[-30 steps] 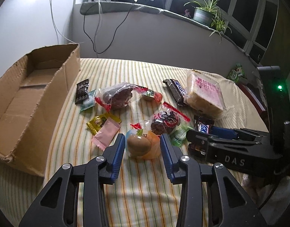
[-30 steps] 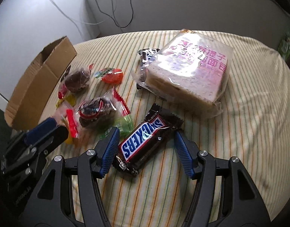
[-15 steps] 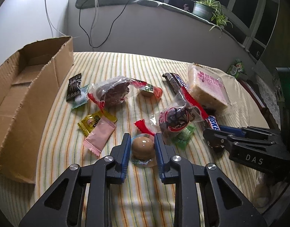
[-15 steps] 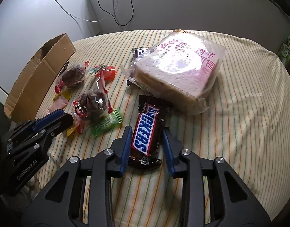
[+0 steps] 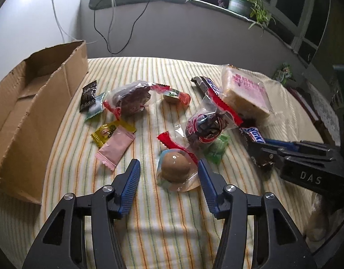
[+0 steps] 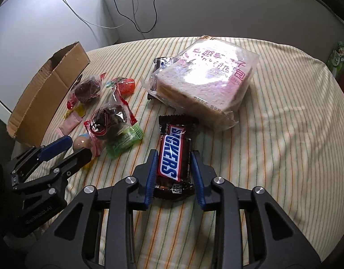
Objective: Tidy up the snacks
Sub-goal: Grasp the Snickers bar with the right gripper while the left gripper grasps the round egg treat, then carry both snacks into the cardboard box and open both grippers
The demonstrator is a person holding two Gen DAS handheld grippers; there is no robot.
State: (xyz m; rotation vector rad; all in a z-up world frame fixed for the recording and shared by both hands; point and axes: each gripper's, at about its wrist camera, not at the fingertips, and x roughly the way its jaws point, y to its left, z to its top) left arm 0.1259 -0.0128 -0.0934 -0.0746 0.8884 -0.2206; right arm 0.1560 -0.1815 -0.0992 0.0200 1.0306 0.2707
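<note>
Snacks lie scattered on a striped tablecloth (image 5: pixel 172 224). In the left wrist view my left gripper (image 5: pixel 167 164) has its jaws opening around a clear-wrapped brown ball snack (image 5: pixel 175 168); the left pad stands apart from it, while the right pad is at the wrapper's edge. In the right wrist view my right gripper (image 6: pixel 174 154) is shut on a Snickers bar (image 6: pixel 175 134), both pads pressing its sides, the bar pointing away from me. An open cardboard box (image 5: pixel 37 112) lies at the table's left edge.
A wrapped bread loaf (image 6: pixel 207 76) lies behind the Snickers with a second bar (image 5: pixel 205 84) beside it. Two bagged chocolate muffins (image 5: pixel 131 98) (image 5: pixel 203 127), a pink sachet (image 5: pixel 117 146), a yellow sachet (image 5: pixel 104 132), a green candy (image 6: pixel 124 141) and an orange jelly cup (image 5: pixel 177 96) lie mid-table. Cables hang behind.
My left jaws squeezed the ball snack half a second ago and have since spread apart. My right jaws closed onto the Snickers bar, which turned lengthwise between them.
</note>
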